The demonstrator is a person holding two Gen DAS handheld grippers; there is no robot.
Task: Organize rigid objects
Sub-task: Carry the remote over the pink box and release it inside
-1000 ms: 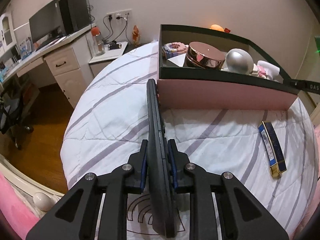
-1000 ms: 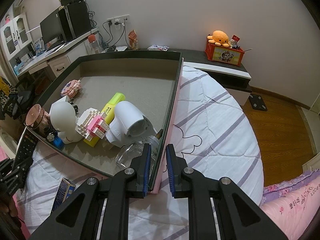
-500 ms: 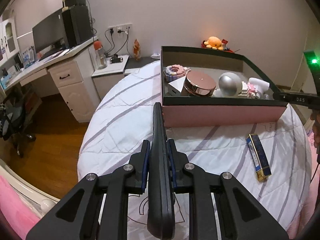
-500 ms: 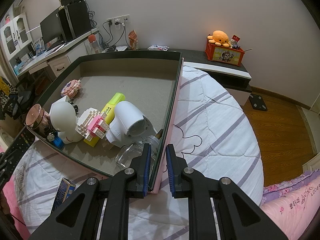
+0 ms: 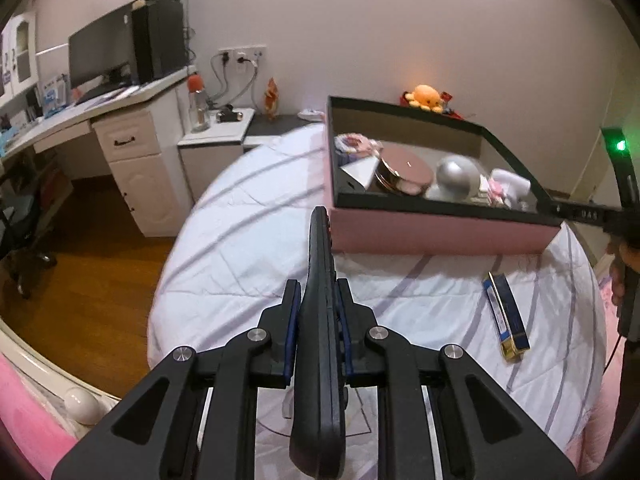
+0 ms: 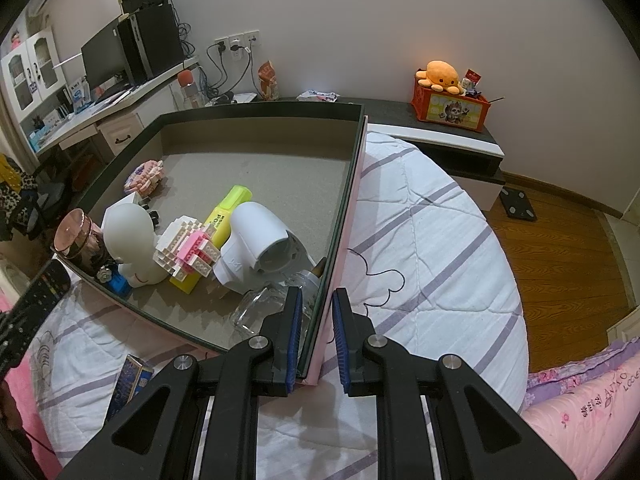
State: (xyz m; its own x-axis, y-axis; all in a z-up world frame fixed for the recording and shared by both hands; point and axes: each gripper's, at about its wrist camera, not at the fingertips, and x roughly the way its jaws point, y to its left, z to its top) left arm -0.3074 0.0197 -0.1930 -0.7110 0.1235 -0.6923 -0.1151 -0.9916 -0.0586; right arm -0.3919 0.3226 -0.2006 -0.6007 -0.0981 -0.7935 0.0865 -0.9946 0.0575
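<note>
The bed (image 5: pixel 248 240) carries everything here, its striped white quilt under a pink box (image 5: pixel 440 232) with a dark rim that sits toward the far side. The right tongs (image 6: pixel 316 330) are clamped on the near corner wall of that box, which should steady it. Inside lie a white hair dryer (image 6: pixel 260 236), a block model (image 6: pixel 188 252), a yellow highlighter (image 6: pixel 224 216) and a rose-gold jar (image 5: pixel 404 170), crowded at the near end. The left tongs (image 5: pixel 318 330) are clamped on a black remote control (image 5: pixel 320 280), held edge-up above the quilt and short of the box. To place it well, carry it over the rim and lower it onto the bare floor at the back, probably flat. A small blue and gold box (image 5: pixel 506 314) lies on the quilt, not yet packed.
</note>
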